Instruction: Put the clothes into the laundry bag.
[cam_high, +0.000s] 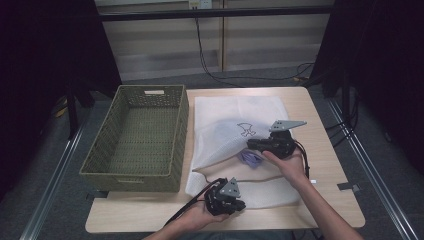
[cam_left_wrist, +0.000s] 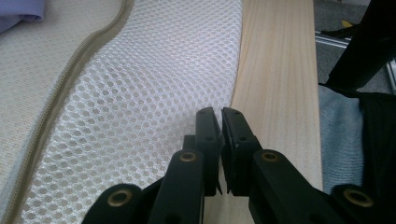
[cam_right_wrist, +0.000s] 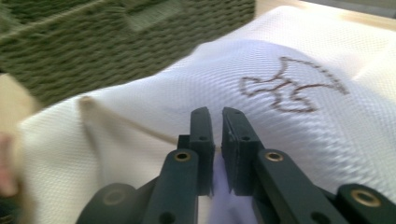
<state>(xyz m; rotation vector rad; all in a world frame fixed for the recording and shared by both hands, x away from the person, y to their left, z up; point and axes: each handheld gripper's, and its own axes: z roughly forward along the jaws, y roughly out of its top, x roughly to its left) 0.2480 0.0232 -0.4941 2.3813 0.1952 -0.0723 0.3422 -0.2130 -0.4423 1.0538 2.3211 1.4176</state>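
At the left of the table (cam_high: 320, 145) stands an oblong basket (cam_high: 136, 137) of olive woven fibre, its walls coarse and ribbed; just right of it lies a white mesh laundry bag (cam_high: 225, 135), flat and soft, honeycomb netting on its near panel, finer weave on the flap that bears a brown embroidered outline (cam_high: 245, 129); a beige zip (cam_left_wrist: 70, 79) curves across it; at its near edge the left gripper (cam_high: 235, 204) rests with jaws closed, the netting's edge apparently pinched between them, pinning the bag down; farther right the right gripper (cam_high: 251, 145) hovers over the opening, jaws nearly together on a fold of lilac cloth (cam_high: 250, 158), thin and limp; I judge the step to be stuffing this garment into the bag; next the right hand must push the cloth deeper under the flap while the left keeps the edge taut.
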